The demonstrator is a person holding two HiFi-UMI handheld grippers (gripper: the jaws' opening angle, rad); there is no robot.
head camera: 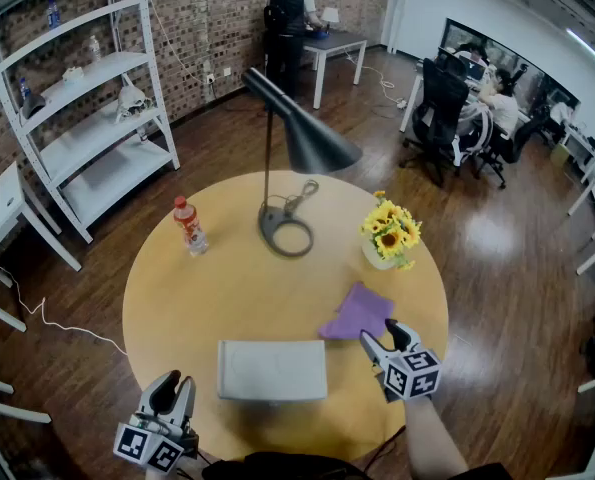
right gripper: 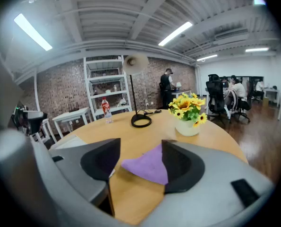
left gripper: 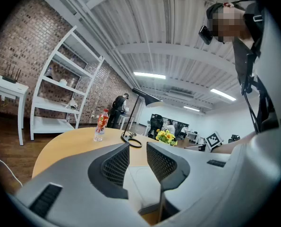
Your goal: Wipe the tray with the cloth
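Right gripper (head camera: 381, 331) wide open, tipped down at the purple cloth (head camera: 357, 311) (a corner seen between the jaws, not pinched). Cloth flat on the table (head camera: 227, 288), just beside the grey tray (head camera: 272, 370), on its right. Left gripper (head camera: 175, 383) shut tight, empty, left of the tray.

A purple cloth (head camera: 357, 311) lies just beside the grey tray (head camera: 272, 370).
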